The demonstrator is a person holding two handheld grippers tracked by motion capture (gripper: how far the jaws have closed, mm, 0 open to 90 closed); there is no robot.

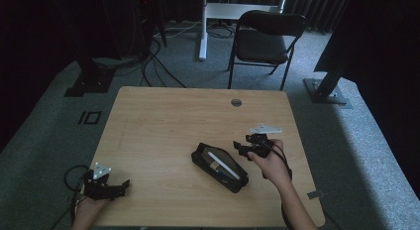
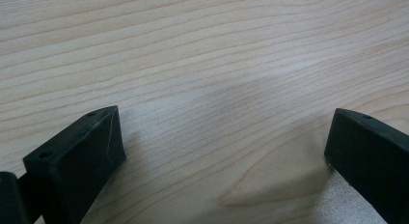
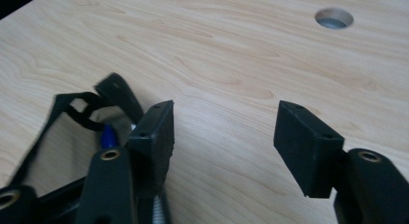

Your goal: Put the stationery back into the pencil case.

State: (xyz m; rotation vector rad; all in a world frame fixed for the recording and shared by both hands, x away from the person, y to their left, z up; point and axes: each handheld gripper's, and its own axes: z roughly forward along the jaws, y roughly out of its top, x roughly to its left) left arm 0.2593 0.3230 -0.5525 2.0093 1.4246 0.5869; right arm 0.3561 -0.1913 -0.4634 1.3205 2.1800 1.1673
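1. The left gripper is held at the near left corner of the tabletop, well apart from the case. In the left gripper view its jaws are seen spread wide, with only bare wood between them.
2. The left hand is seen at the near edge of the tabletop, behind that gripper.
3. The case, a black pouch, is laid open on the near right part of the tabletop, set diagonally. A white pen is seen lying inside it along its length.
4. The right hand is placed just beside the far right end of the case.
5. The right gripper is held by that hand and is pointed left toward the far end of the case. In the right gripper view its jaws are seen apart, with nothing gripped between them; bare wood is seen in the gap. The rim of the case lies just beside the left-hand jaw in that view.
6. A round hole is set in the far part of the tabletop.
7. A chair is seen on the floor beyond the tabletop.
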